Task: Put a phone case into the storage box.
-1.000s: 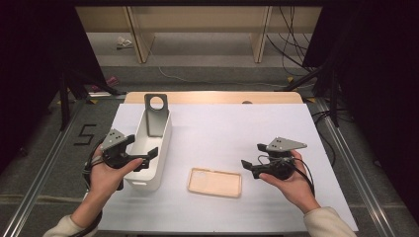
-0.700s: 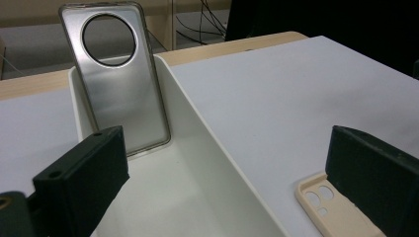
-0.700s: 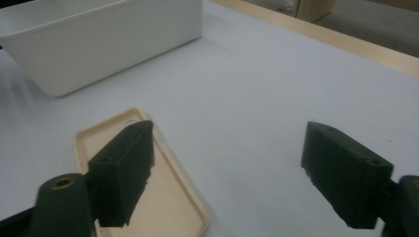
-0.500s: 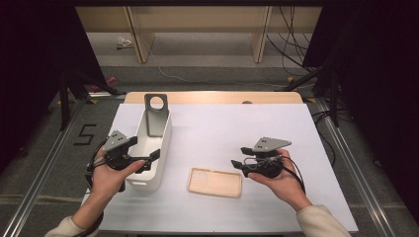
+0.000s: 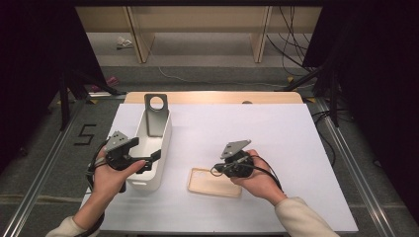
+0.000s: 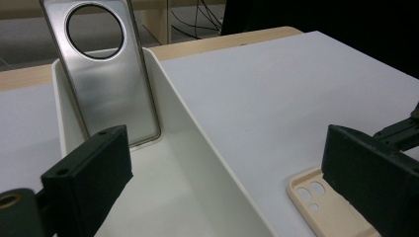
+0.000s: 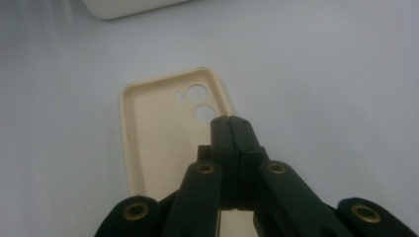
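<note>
The right tongs (image 5: 216, 170) hang over the right end of the phone case (image 5: 214, 182), their tips closed on each other with nothing between them; the jaws have just been closing. In the right gripper view the joined tips (image 7: 231, 129) sit just at 6 o'clock of the case's (image 7: 163, 128) camera holes.

The case lies flat on the white tabletop (image 5: 276, 133), at about 3 o'clock of the bin (image 5: 153, 148) and apart from it. It is a cream, round-cornered shell lying hollow side up, with a raised rim and two round holes plus a smaller one near one end.

The left tongs (image 5: 146, 150) stand wide apart at the white bin's near end, gripping nothing; a metal plate (image 6: 106, 69) with a round hole leans inside at 12 o'clock.
</note>
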A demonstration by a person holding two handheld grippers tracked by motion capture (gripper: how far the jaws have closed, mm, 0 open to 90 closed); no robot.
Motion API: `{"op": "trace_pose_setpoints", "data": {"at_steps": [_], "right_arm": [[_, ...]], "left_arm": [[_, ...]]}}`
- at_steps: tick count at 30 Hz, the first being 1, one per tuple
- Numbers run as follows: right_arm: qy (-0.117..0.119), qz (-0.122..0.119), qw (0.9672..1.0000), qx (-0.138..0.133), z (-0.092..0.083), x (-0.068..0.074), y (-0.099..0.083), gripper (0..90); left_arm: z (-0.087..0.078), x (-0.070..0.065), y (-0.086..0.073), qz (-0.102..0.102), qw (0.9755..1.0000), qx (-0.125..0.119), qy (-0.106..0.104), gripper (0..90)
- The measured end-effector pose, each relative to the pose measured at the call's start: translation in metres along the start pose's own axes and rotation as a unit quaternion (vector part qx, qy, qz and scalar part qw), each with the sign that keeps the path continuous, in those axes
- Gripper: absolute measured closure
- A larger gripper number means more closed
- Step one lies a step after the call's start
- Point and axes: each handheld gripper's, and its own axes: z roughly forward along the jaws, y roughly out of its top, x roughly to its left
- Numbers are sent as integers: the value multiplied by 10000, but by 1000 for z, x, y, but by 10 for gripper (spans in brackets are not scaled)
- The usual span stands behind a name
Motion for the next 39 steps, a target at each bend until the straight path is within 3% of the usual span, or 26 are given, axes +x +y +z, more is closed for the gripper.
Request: {"op": "trace_pose_setpoints", "data": {"at_steps": [7, 15, 21, 32, 39], "right_arm": [[76, -247, 9984, 497, 36, 7, 13, 900], [93, -315, 9969, 716, 56, 10, 18, 900], [10, -307, 9966, 761, 62, 9, 19, 900], [-214, -54, 9966, 788, 62, 1, 16, 900], [-420, 291, 9953, 819, 56, -9, 13, 900]], "left_arm": [[0, 0, 0, 8, 10000, 10, -16, 49], [1, 0, 0, 18, 10000, 18, -18, 51], [1, -1, -1, 28, 10000, 21, -18, 54], [1, -2, -1, 40, 10000, 28, -43, 56], [2, -2, -2, 60, 10000, 45, -52, 58]]}}
